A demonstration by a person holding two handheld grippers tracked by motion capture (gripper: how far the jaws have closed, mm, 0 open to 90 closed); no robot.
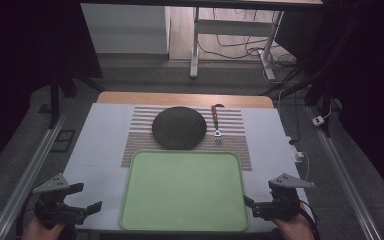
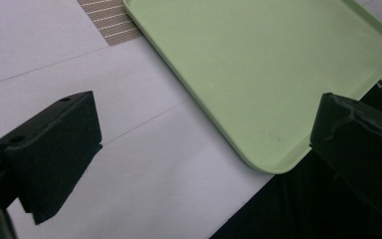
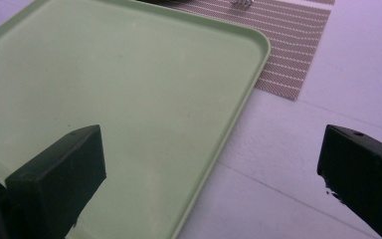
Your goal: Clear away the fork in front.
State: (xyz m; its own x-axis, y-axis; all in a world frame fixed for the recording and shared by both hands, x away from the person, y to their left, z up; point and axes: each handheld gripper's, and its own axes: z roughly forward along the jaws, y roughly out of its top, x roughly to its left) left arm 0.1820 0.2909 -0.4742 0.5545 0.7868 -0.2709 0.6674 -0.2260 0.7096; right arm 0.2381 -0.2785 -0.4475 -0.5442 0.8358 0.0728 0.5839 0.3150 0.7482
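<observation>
Hovering at the near corners of the empty green tray [image 1: 184, 192], the left gripper [image 1: 87, 199] and right gripper [image 1: 249, 204] hang with jaws spread, grasping nothing. The dark plate [image 1: 179, 127] and fork [image 1: 216, 122] lie beyond on the striped mat [image 1: 235, 145]. A careless reach could likely shove the tray. Dim light blurs the fork's tines.

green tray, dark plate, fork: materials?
Green tray: likely matte plastic, with a uniform pale colour and soft moulded rim. Dark plate: matte black, no glare; ceramic or stoneware, unclear. Fork: shiny metal tines, brown handle that looks like wood.
</observation>
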